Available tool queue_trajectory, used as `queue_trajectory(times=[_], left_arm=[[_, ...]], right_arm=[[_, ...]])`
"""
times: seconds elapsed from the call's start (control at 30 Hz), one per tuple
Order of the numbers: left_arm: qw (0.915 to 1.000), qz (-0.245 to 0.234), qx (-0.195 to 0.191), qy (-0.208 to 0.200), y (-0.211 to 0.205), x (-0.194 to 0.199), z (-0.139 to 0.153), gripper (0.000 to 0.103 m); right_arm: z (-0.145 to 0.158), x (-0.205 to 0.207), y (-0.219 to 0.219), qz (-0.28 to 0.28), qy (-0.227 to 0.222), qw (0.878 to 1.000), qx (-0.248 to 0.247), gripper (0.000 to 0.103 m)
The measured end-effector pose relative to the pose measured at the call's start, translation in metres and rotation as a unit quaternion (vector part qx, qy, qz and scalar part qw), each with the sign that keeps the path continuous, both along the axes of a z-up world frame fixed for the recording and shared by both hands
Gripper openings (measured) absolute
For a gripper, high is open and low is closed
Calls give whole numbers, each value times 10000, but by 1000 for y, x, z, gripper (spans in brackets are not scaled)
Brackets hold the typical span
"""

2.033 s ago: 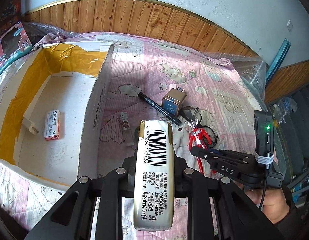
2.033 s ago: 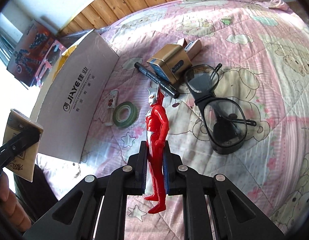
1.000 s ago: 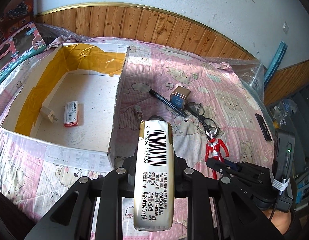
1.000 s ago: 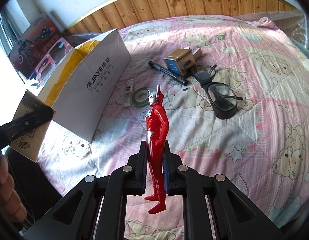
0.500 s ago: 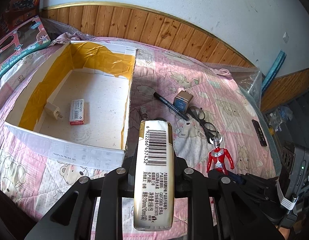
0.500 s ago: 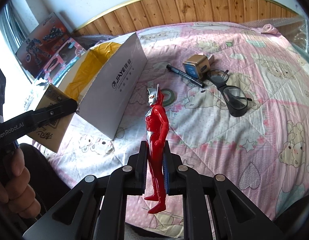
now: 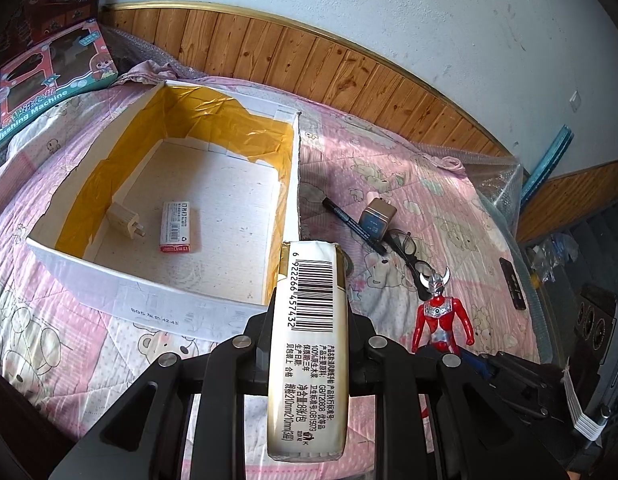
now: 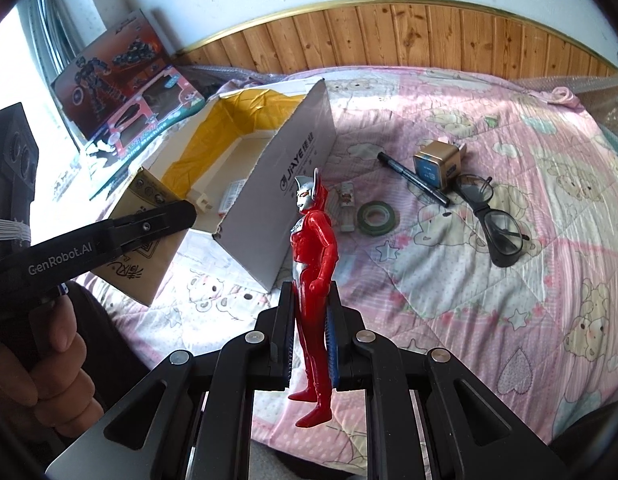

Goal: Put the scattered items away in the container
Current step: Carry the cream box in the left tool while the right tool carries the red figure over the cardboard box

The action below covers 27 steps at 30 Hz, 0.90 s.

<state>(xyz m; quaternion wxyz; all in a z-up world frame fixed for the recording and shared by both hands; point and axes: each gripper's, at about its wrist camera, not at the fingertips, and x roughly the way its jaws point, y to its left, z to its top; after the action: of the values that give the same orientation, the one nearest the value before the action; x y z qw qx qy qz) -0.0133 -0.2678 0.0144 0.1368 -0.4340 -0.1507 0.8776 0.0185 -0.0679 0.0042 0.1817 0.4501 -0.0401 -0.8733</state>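
Left wrist view: the big box (image 7: 157,304) sits on the bed. The left tool (image 7: 309,344) squeezes a soft, light tissue pack (image 7: 309,352) around its middle. The right tool (image 8: 309,344) pinches a hard, light red toy figure (image 8: 313,272) by its legs.

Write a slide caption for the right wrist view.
Right gripper holds a red toy figure above the bed, beside the open cardboard box.

A home bedroom: a bed (image 8: 489,300) under a pink cartoon-bear quilt, wood wainscoting (image 7: 349,76) below a white wall, boxed toys (image 7: 41,80) stacked alongside.
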Motion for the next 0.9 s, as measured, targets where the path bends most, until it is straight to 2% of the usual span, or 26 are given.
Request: queue_trajectory(times=[0.9], left_arm=[[9980,474,382,177,-78,-15,19,23]], right_arm=[[49,-21,-100,771,366,9964,35,13]])
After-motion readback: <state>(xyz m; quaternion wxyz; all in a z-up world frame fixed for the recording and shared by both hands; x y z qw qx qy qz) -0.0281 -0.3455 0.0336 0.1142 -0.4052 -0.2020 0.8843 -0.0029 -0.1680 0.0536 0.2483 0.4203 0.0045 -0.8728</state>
